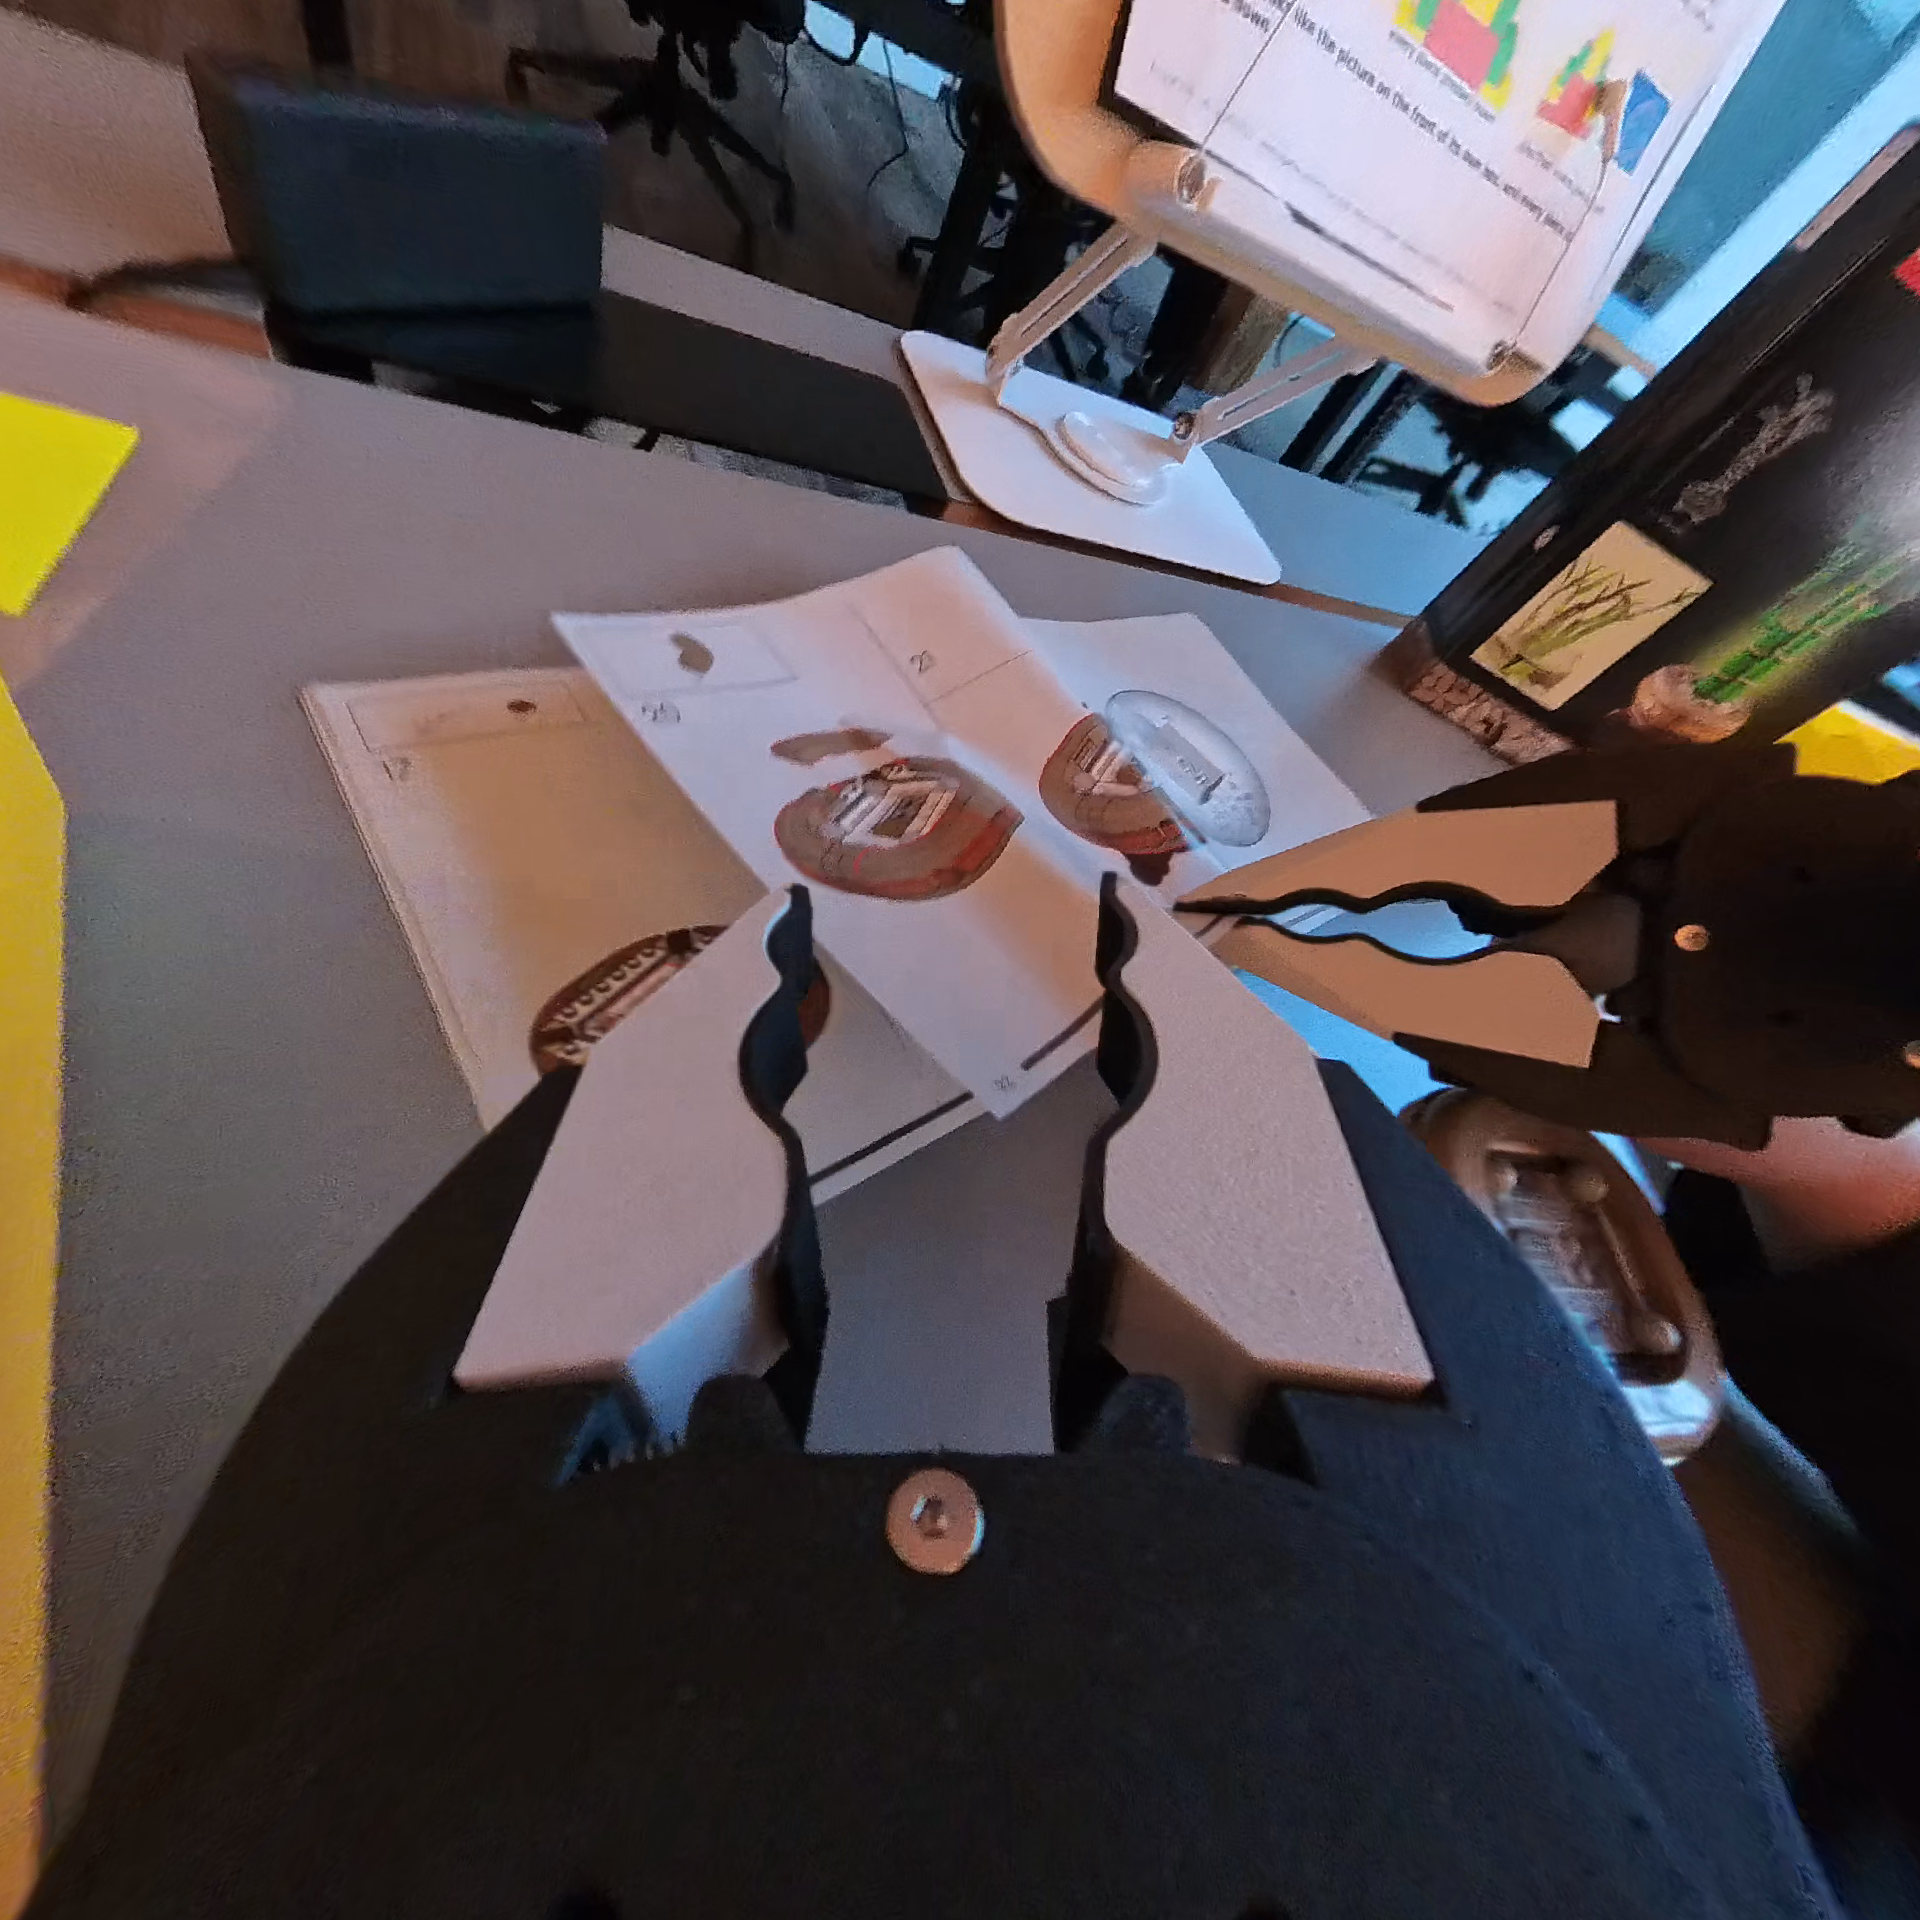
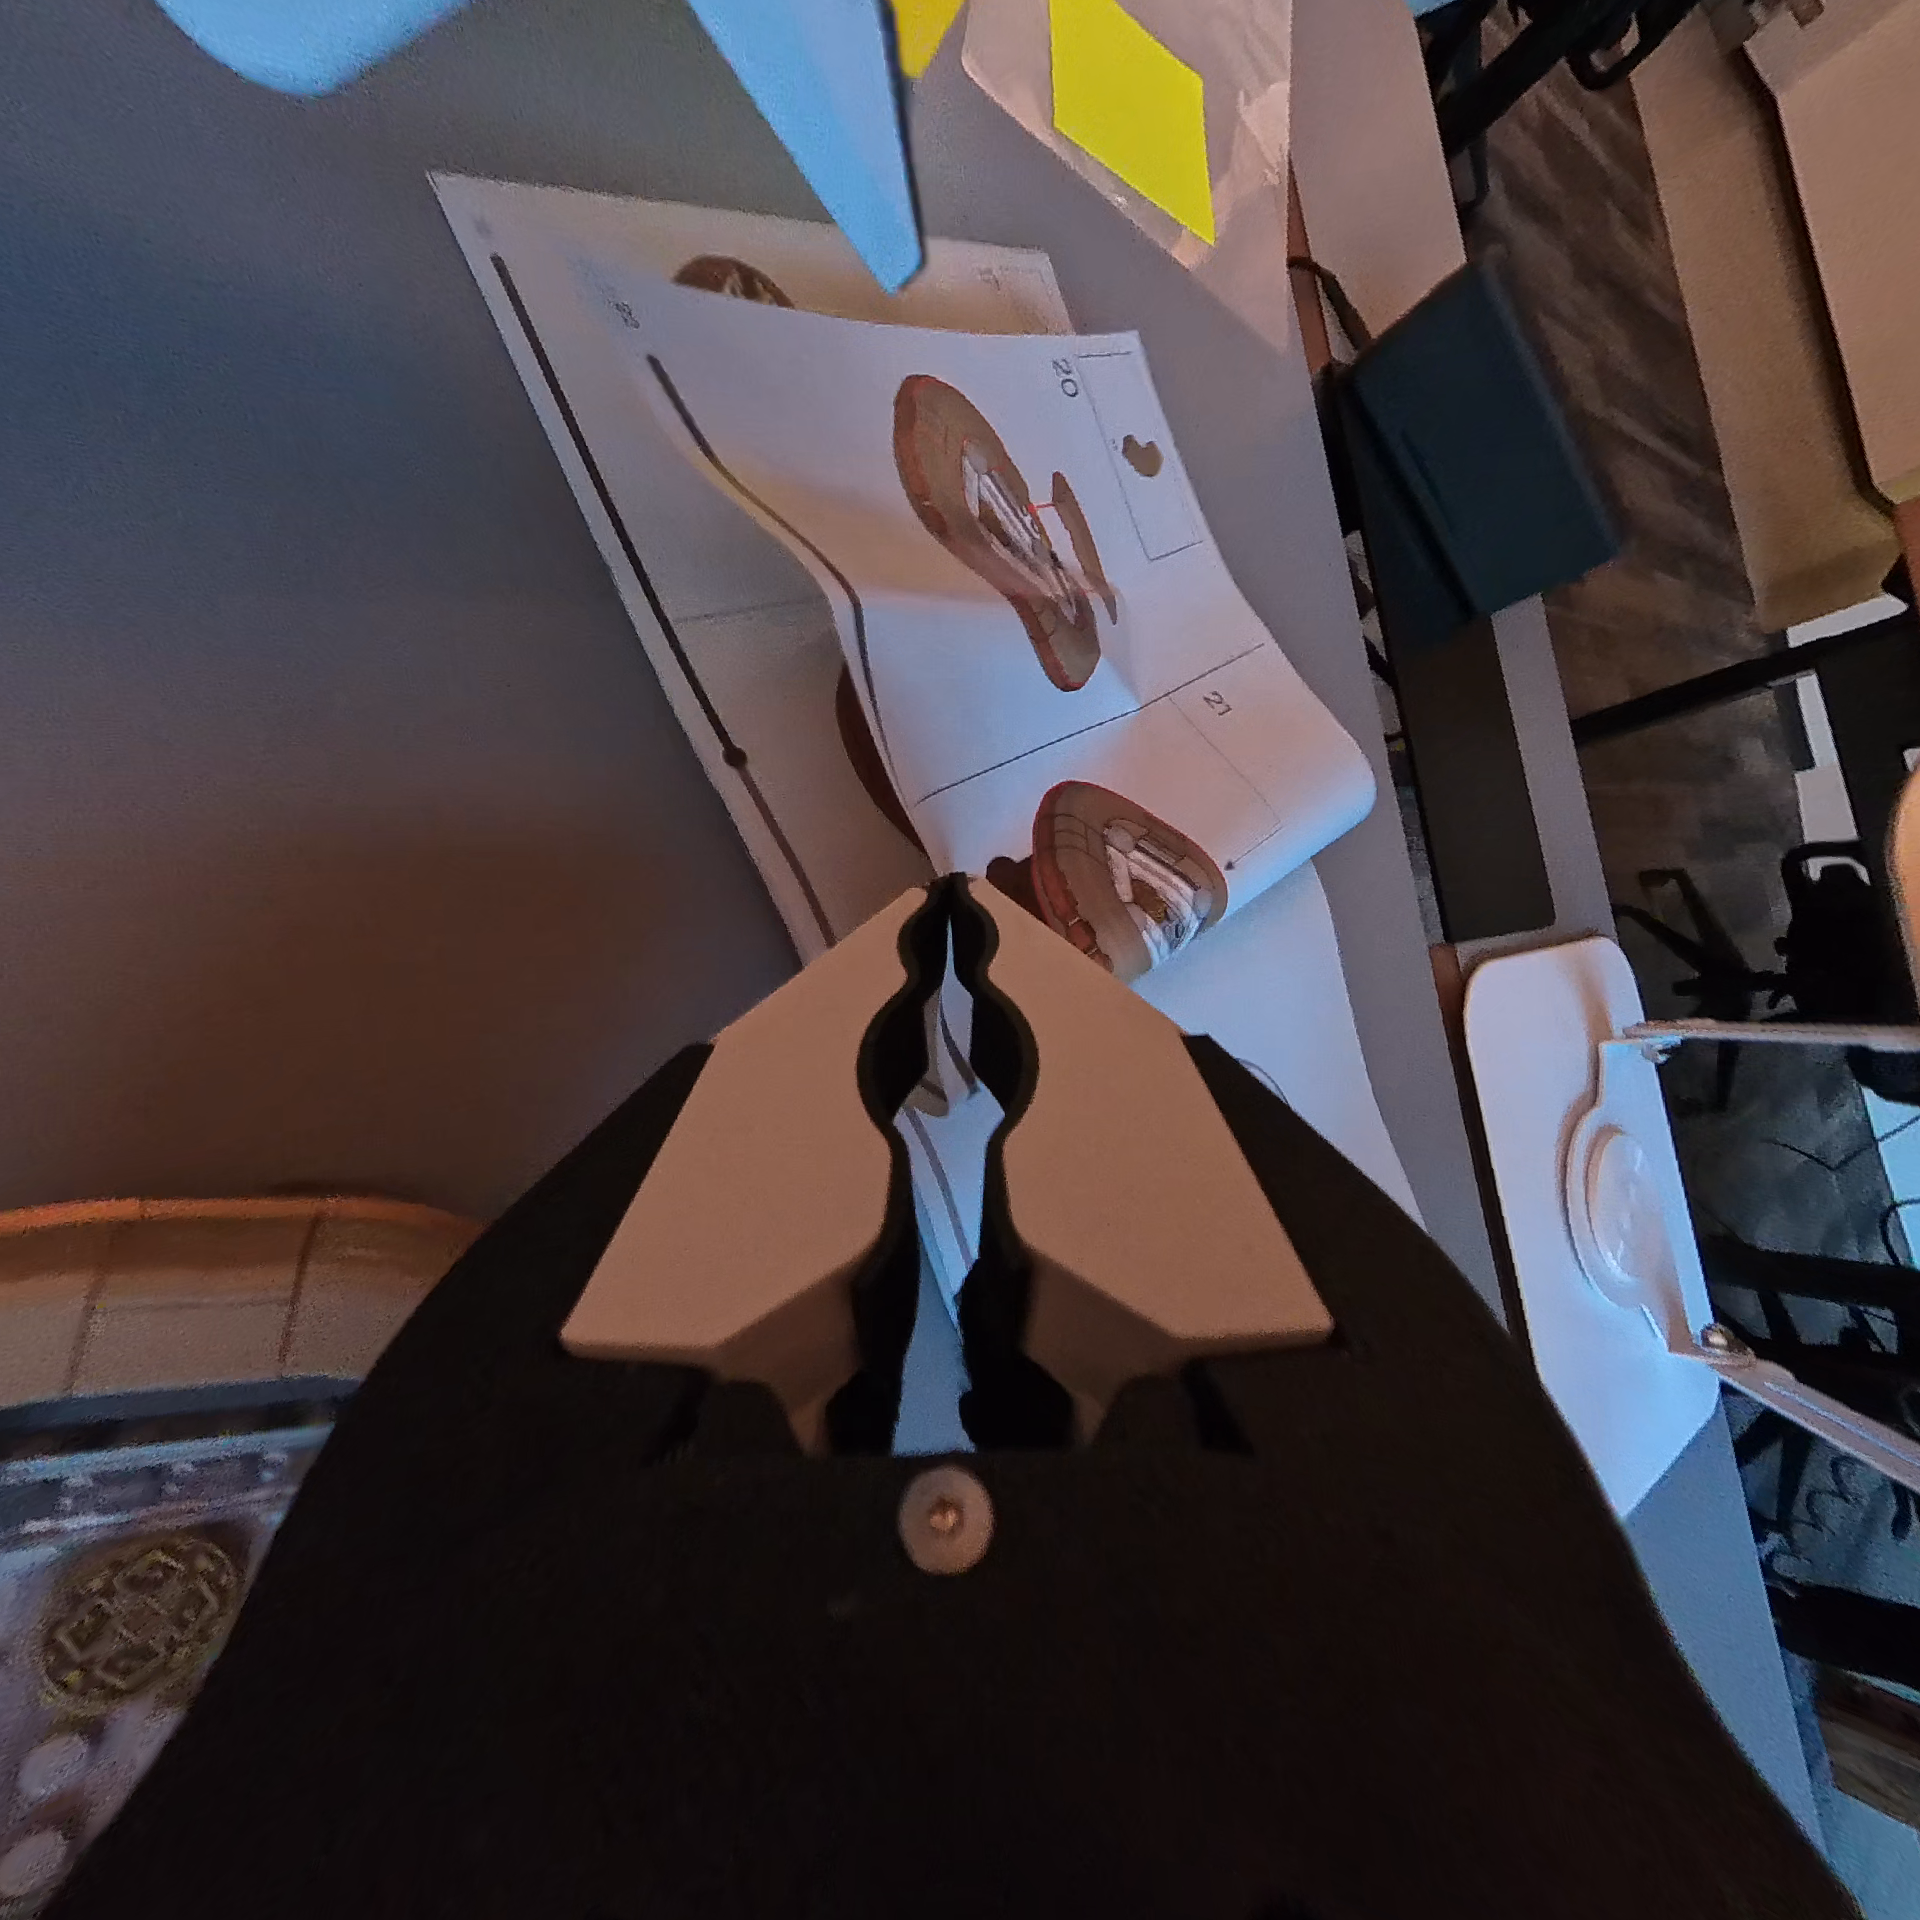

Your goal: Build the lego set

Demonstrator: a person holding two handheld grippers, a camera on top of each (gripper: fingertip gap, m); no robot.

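An open instruction booklet lies on the grey table. One page is lifted and curled above it. My left gripper hovers over the booklet, open and empty. My right gripper comes in from the right, its tips closed on the lifted page's edge. In the right wrist view the right gripper is shut on the corner of the curled page, and paper shows between its fingers. The left gripper's fingers show at the top. A brown lego build sits below the right gripper.
A white stand holding a printed sheet stands at the table's back edge, also in the right wrist view. A black box stands at the right. A yellow sheet lies at the left. A clear bag lies beyond the booklet. About 10 cm separates my left fingertips from my right.
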